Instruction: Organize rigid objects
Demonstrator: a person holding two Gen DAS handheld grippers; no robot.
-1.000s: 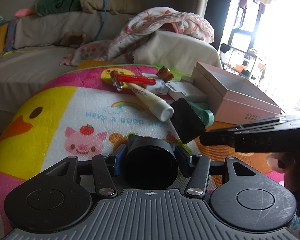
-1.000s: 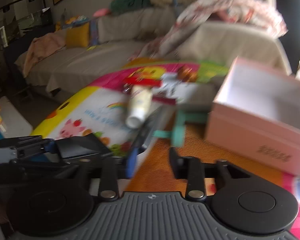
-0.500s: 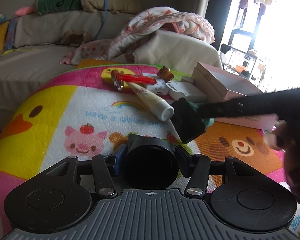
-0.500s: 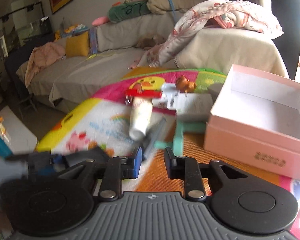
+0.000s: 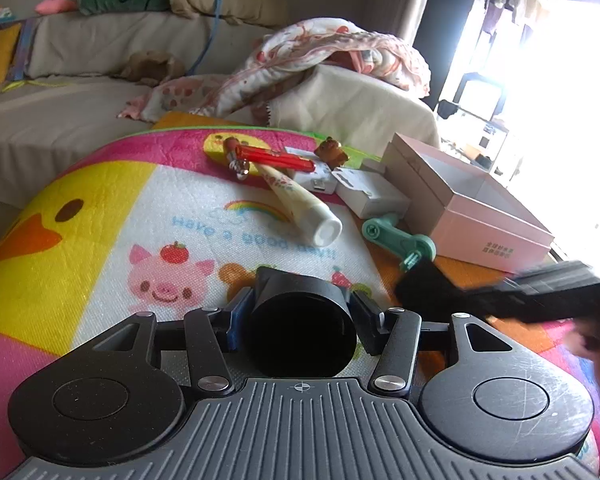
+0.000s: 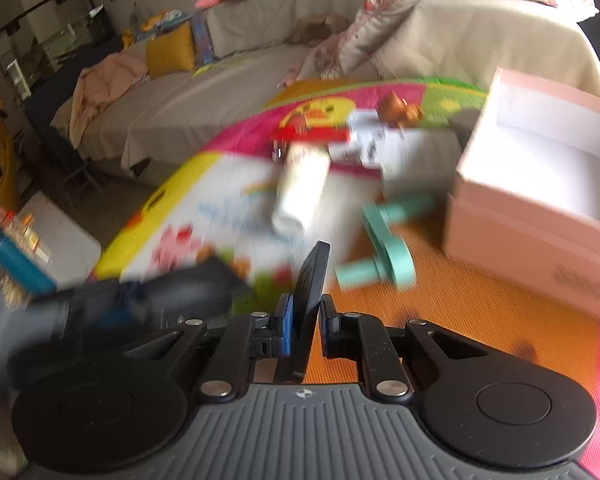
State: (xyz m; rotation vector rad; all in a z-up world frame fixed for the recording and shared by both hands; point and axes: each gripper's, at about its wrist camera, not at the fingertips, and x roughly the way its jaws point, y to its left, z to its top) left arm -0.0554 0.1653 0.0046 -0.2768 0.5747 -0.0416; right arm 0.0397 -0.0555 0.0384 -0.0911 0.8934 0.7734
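Left wrist view shows the left hand-held gripper (image 5: 302, 312) about half open, its pads pressed on a black cup (image 5: 300, 328) held mouth toward the camera above the play mat (image 5: 100, 216). Taking the pink box (image 5: 476, 208) as landmark: it sits open at the mat's right side, with a teal crank (image 5: 400, 240) just left of its near corner, a white adapter (image 5: 368, 192) beside its left wall, and a cream tube (image 5: 300, 204) farther left, lying on the mat. Beyond the tube lie a red stick (image 5: 276, 158) and a small brown figure (image 5: 332, 150), behind the adapter. Right wrist view, blurred, shows the right hand-held gripper (image 6: 304, 320) shut on a thin black slab (image 6: 310, 300) standing on edge between its pads, in front of the box and near the crank (image 6: 384, 248). The same gripper enters the left view from the right, dark and blurred, below the box.
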